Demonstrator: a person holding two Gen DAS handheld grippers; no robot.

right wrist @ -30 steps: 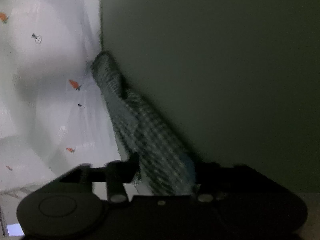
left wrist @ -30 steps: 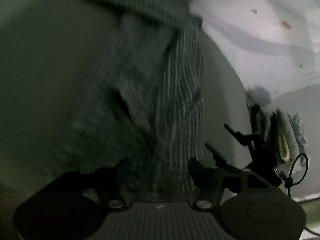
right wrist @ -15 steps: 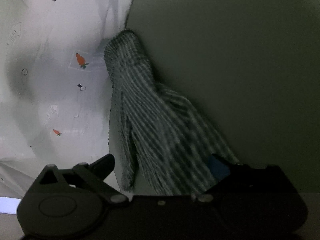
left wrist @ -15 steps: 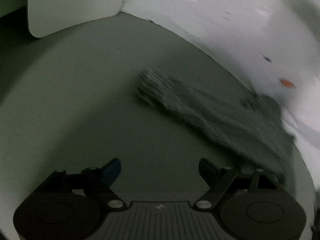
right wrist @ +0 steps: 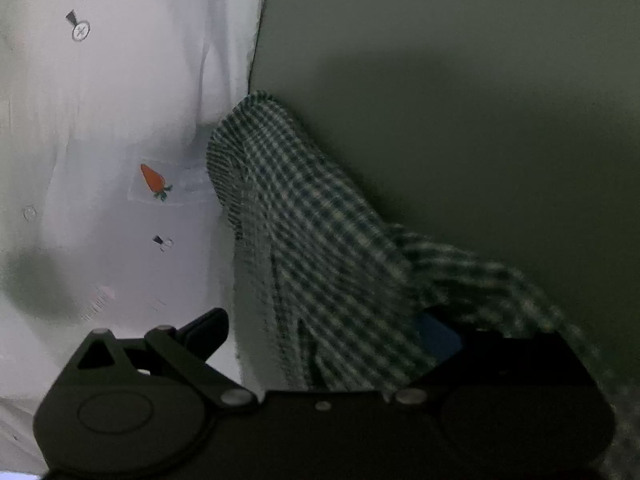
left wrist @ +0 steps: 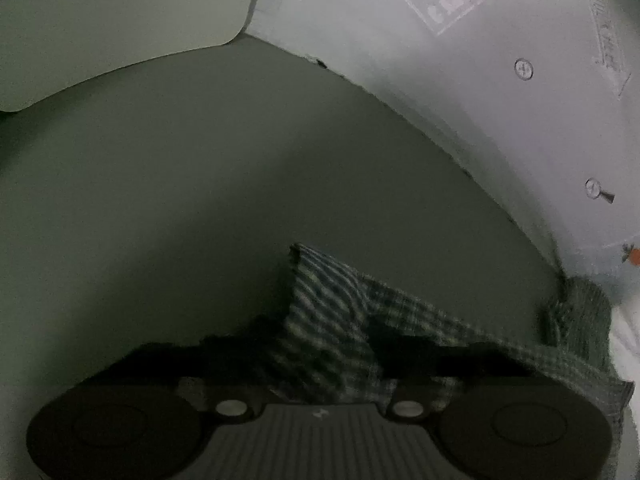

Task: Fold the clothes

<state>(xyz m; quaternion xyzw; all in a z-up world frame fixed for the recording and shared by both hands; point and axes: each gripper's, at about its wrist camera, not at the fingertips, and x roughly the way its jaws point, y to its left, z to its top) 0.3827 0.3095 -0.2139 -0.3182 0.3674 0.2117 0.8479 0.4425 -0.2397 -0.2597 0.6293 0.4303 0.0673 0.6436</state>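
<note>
Checked cloth [right wrist: 304, 240] lies bunched between my right gripper [right wrist: 320, 344] jaws, which stand apart, released; my left gripper [left wrist: 320, 360] is buried in the cloth, state not discernible; the fabric looks soft, light, limp; grip at a hem; its long axis runs along the green table [right wrist: 460, 100] edge, beside the white sheet [right wrist: 100, 120].

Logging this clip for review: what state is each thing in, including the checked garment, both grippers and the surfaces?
checked garment: bunched, unfolded, lying across the table edge.
left gripper: fingers dark under the cloth; open or shut cannot be told.
right gripper: open, cloth lying between the fingers.
grey-green table: bare beyond the garment.
white carrot-print sheet: wrinkled, beside the table.
</note>
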